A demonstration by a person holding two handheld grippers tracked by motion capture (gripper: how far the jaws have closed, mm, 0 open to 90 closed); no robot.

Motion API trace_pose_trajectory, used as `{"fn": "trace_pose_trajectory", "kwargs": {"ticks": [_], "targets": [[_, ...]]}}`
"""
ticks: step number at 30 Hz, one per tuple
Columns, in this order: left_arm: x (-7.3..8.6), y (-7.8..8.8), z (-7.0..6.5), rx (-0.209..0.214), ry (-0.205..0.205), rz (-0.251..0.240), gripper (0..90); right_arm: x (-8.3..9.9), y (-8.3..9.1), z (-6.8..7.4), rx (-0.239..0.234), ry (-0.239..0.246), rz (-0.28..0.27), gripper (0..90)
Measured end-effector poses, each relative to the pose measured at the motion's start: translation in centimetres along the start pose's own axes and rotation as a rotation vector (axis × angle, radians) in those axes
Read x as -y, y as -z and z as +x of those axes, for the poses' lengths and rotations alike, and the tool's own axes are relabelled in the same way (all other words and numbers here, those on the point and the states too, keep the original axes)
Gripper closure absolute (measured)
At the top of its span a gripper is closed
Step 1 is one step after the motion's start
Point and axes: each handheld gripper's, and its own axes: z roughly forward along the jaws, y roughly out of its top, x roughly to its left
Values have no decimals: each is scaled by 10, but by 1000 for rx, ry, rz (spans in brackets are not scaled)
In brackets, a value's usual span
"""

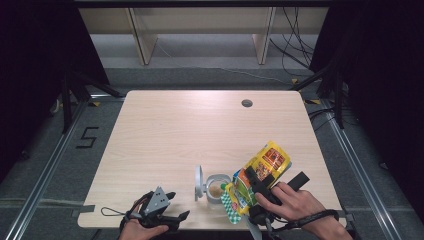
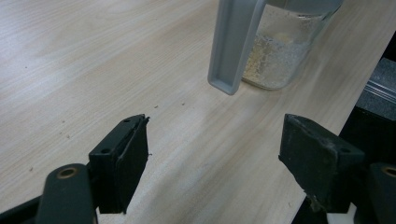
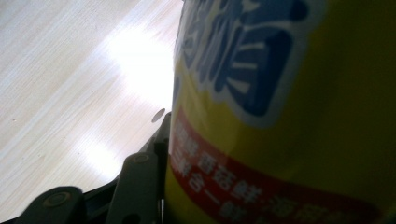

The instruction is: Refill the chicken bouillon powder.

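Your right gripper (image 1: 261, 184) is clamped on the yellow bag (image 1: 260, 172), tipped w/ its mouth over the jar (image 1: 218, 186) near the table's (image 1: 165, 130) front edge. Jar's lid (image 1: 199, 182) is flipped open; grains inside. Your left gripper (image 1: 162, 210) rests at the front edge, jaws spread, nothing btw them, jar just ahead.

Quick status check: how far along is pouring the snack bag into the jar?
Done: the jar stands open, its lid flipped aside, with pale crumbs already in its bottom. In hand: the right gripper is clamped on the yellow snack bag, tilted mouth-down beside the jar's rim. The left gripper rests open on the table. Left: finishing the pour and closing the lid.
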Motion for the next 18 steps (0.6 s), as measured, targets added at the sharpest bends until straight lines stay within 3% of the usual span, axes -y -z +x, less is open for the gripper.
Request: {"fn": "trace_pose_trajectory", "kwargs": {"ticks": [2,5,6,8,17,18], "targets": [[1,-1,-2,6,26,-8,232,0,0,-1,-8,10,-6,590],[0,0,-2,7,22,-7,231,1,0,0,7,-2,3,590],[0,0,0,-3,-6,7,232,1,0,1,8,-6,1,590],[0,0,-2,6,28,-10,231,1,0,1,8,-7,1,590],[1,-1,-3,4,38,-18,231,1,0,0,1,-3,-5,590],[0,-1,-2,5,25,-9,231,1,0,-1,2,0,-3,590]]}}
